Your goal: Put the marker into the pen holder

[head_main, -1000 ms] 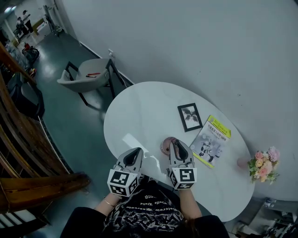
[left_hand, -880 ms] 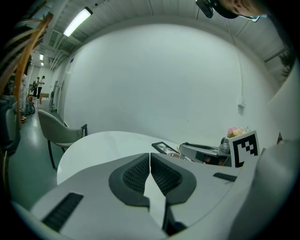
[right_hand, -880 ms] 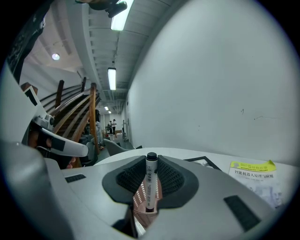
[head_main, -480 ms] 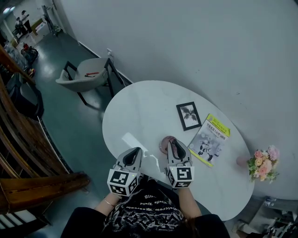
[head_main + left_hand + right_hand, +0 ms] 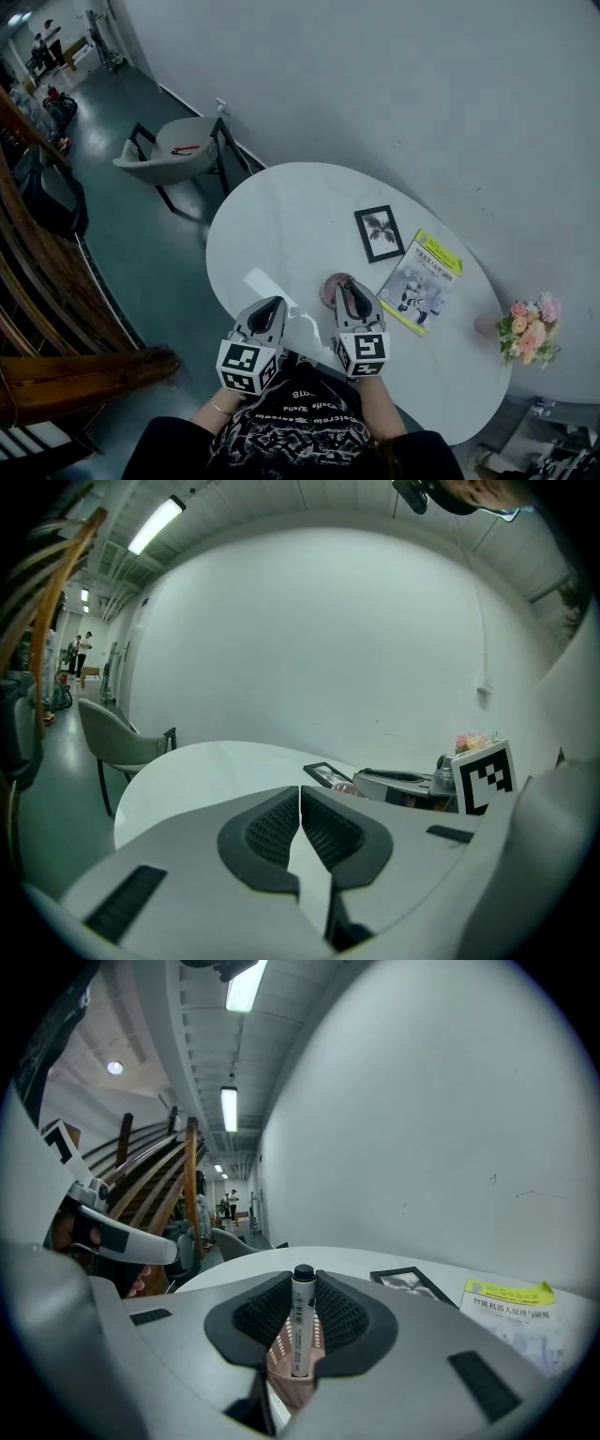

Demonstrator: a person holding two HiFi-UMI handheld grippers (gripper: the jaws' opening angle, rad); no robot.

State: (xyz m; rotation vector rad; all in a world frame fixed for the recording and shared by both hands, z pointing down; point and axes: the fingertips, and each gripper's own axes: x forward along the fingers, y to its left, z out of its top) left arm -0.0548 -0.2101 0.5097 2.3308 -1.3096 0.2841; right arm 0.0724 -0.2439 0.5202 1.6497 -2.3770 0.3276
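Clamping a white marker (image 5: 301,1321) between its dark ribbed pads, the right gripper (image 5: 302,1283) is holding it upright, black cap on top, at the near edge of the white oval table (image 5: 281,225). The marker's lower end is showing against the pink mesh pen holder (image 5: 286,1372), which is standing directly below the jaws (whether the tip is already inside the rim cannot be told from here). In the head view the right gripper (image 5: 348,286) is covering most of the pen holder (image 5: 331,288), leaving only a pink arc of it peeking out on its left side.

The left gripper (image 5: 270,307) is hanging just beside the right one, over the table's near edge, and its jaws are pressing together with nothing between them, as the left gripper view (image 5: 300,808) is showing plainly.

Farther back on the table a black picture frame (image 5: 379,233) is lying flat, with a yellow-topped booklet (image 5: 422,281) just beside it. A bunch of pink flowers (image 5: 529,330) is sitting at the table's far right end, and a pale chair (image 5: 173,150) is standing on the floor beyond the table.
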